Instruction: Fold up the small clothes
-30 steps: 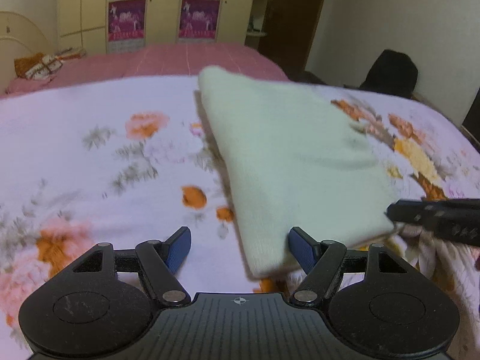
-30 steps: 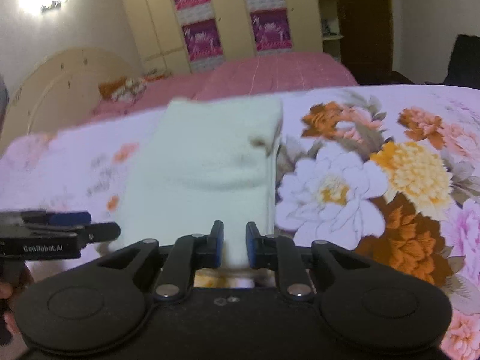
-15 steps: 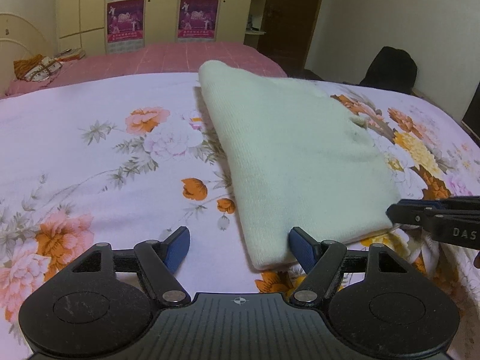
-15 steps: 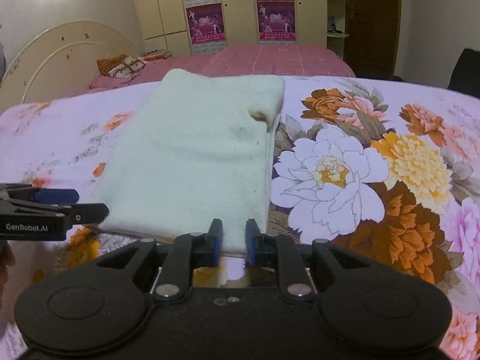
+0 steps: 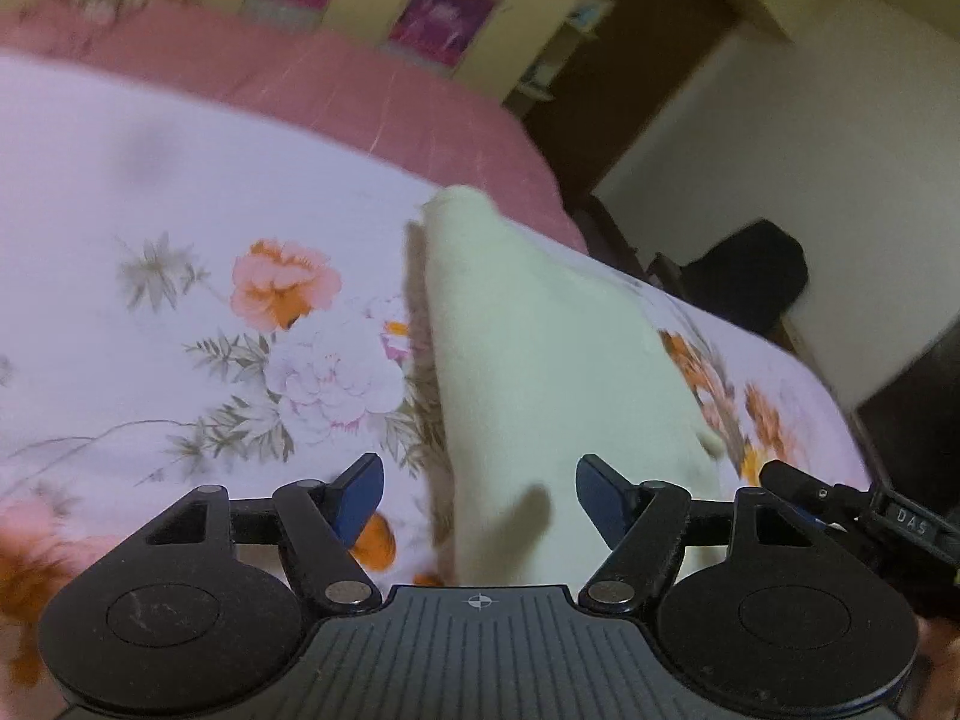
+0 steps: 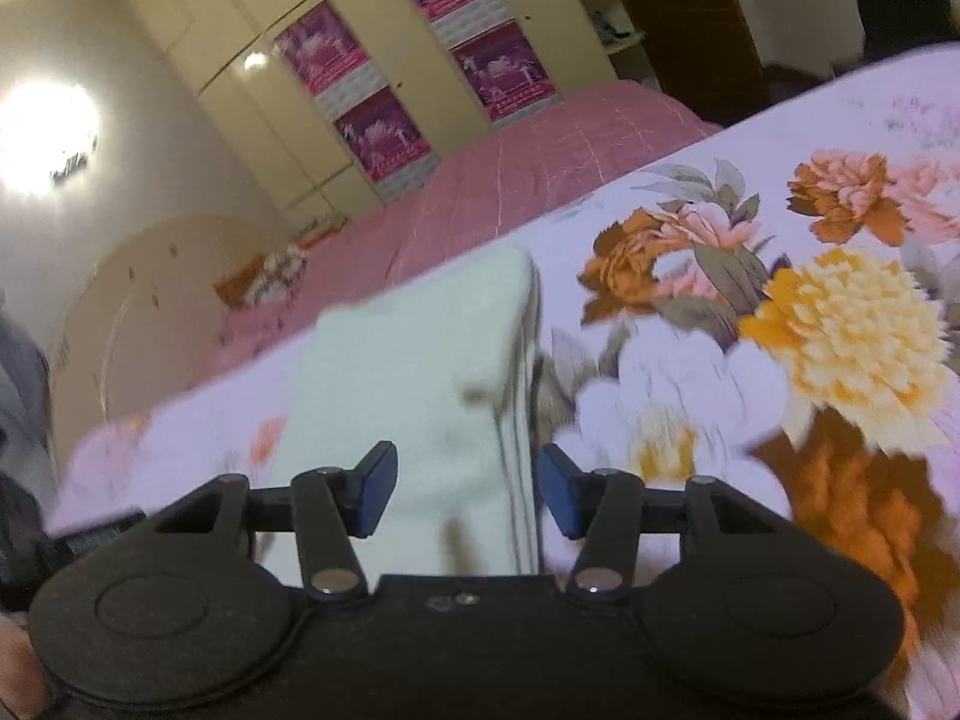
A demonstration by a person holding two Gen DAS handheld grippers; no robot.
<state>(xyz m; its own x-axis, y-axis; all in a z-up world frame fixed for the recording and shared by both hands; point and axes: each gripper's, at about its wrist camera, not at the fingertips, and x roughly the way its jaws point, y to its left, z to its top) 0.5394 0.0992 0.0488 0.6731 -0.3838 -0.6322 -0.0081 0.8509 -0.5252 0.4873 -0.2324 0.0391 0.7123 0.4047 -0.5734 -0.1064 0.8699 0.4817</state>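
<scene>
At the bottom of the left wrist view, my left gripper (image 5: 479, 498) has its jaws standing wide apart, with nothing pressed between the blue pads. The near end of the cream garment (image 5: 540, 372) runs up the frame's centre between them, untouched by either pad as far as I can see. At the lower right edge of that view, the tip of my right gripper (image 5: 840, 501) pokes in just beside the garment's right edge.

In the right wrist view, my right gripper (image 6: 467, 489) has just been opening; its jaws now stand apart, and the cloth (image 6: 420, 384) lies between them, with its layered right edge near the right pad but not clamped. I judge I have let the fold go so it can settle flat.

The garment lies folded into a long narrow strip on the floral bedspread (image 5: 180, 324), running from lower centre toward the middle of both frames. Stacked edges show along its right side in the right view.

Farther up, a pink cover (image 6: 540, 180) spreads over the back of the bed. Beyond it stand cream wardrobe doors (image 6: 372, 90) with magenta panels in the upper part of the frame. Both views are blurred and tilted.
</scene>
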